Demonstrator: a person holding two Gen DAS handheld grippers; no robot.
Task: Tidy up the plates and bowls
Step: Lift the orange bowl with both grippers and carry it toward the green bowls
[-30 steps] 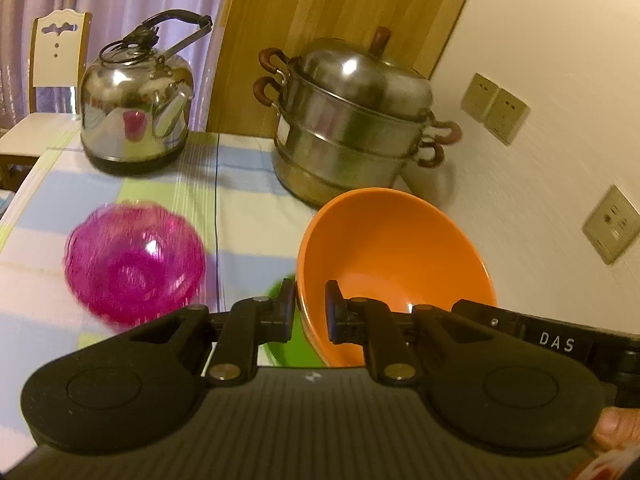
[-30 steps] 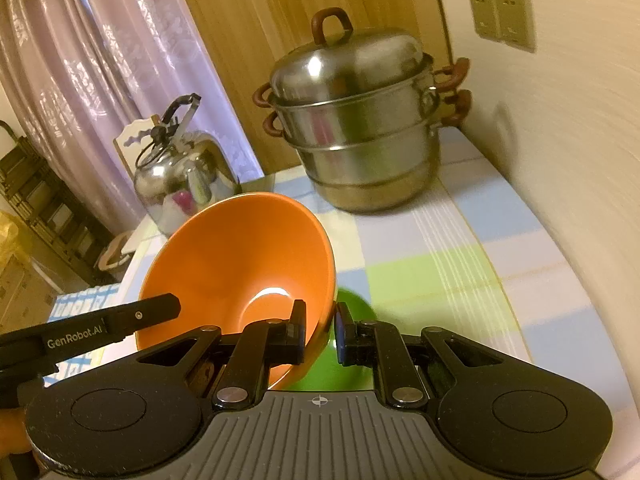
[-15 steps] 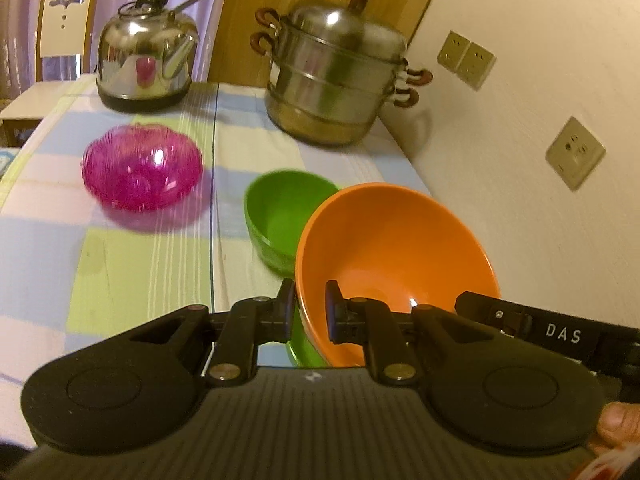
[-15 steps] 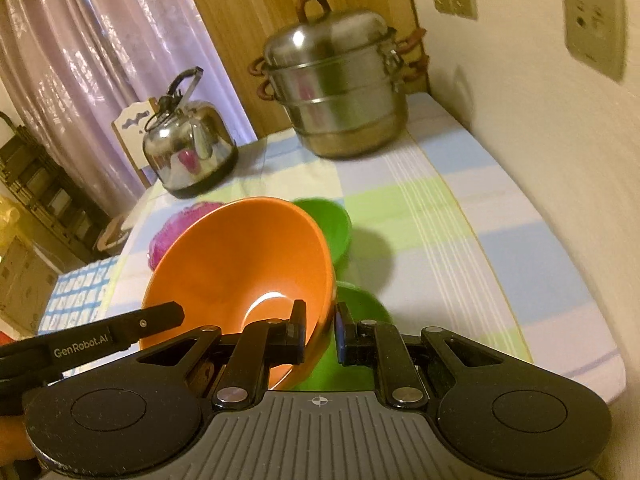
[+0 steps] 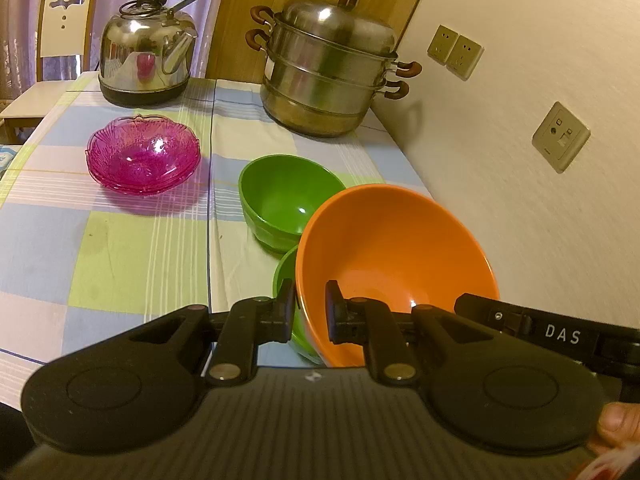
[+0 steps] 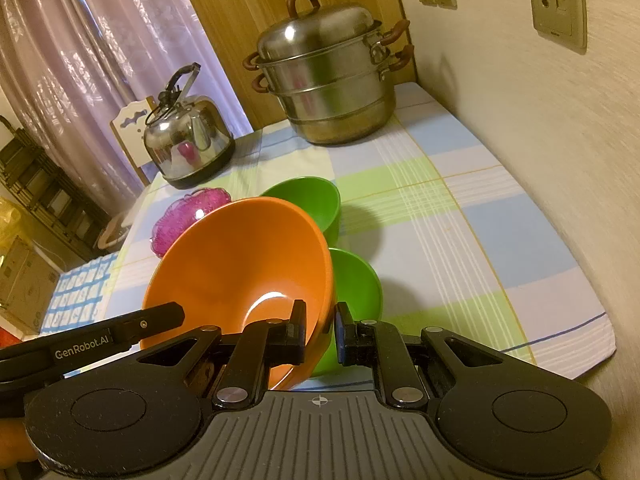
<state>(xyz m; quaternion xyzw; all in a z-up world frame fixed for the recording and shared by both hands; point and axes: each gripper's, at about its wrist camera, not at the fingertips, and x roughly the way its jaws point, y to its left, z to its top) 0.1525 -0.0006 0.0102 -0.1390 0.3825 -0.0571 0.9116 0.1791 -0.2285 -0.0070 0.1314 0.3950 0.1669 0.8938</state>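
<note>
- Left tool [image 5: 310,312]: fingers closed onto the near rim of the orange bowl [image 5: 394,264], one inside the wall and one outside; grip looks firm.
- Right tool [image 6: 320,332]: likewise pinched on the opposite side of the orange bowl's [image 6: 244,272] rim, so the bowl is carried between both tools, tilted and clear of the worktop [image 5: 120,248].
- Near green bowl [image 6: 354,280]: on the worktop directly under and just beyond the orange bowl, at 12 o'clock from the tools, largely hidden in the left view; whether the two touch cannot be told.
- Far green bowl [image 5: 290,200]: upright and empty, further out at 12 o'clock, just beside the near one, not nested.
- Pink glass dishes [image 5: 144,154]: already stacked, about 10 o'clock in the left view; this group reads as done.
- Kettle [image 5: 146,60] and steamer pot [image 5: 328,68]: at the far edge, 11 and 12 o'clock, not part of the sorting.
- Status, as judged: roughly midway; the orange bowl awaits setting down and the green pair remains unstacked.
</note>
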